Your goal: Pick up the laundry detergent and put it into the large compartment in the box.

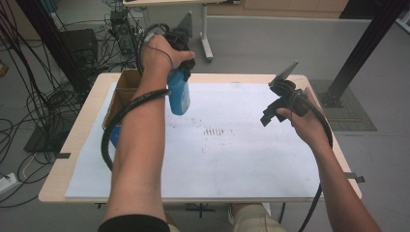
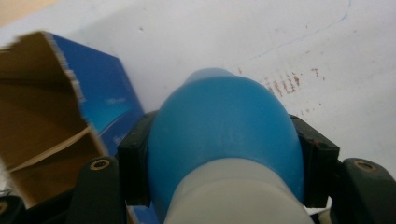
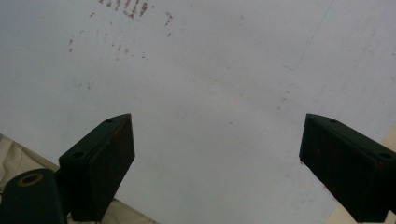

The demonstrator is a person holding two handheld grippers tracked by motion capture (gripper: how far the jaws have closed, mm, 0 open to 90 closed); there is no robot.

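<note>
My left gripper (image 1: 185, 67) is raised above the table's back left and is shut on a blue bottle (image 1: 179, 94) that hangs down from it. In the left gripper view the blue bottle (image 2: 224, 135) has a white neck at the bottom and sits clamped between both black jaws. My right gripper (image 1: 270, 113) is held over the right half of the table, jaws wide apart with nothing between them. In the right gripper view the fingertips (image 3: 100, 163) frame bare white sheet (image 3: 210, 93).
An open cardboard box (image 1: 121, 92) with blue sides (image 2: 105, 98) stands at the table's left edge, beside the bottle. A white sheet (image 1: 232, 159) with faint reddish marks (image 1: 214, 131) covers the wooden table. Cables and a black stand lie on the floor at left.
</note>
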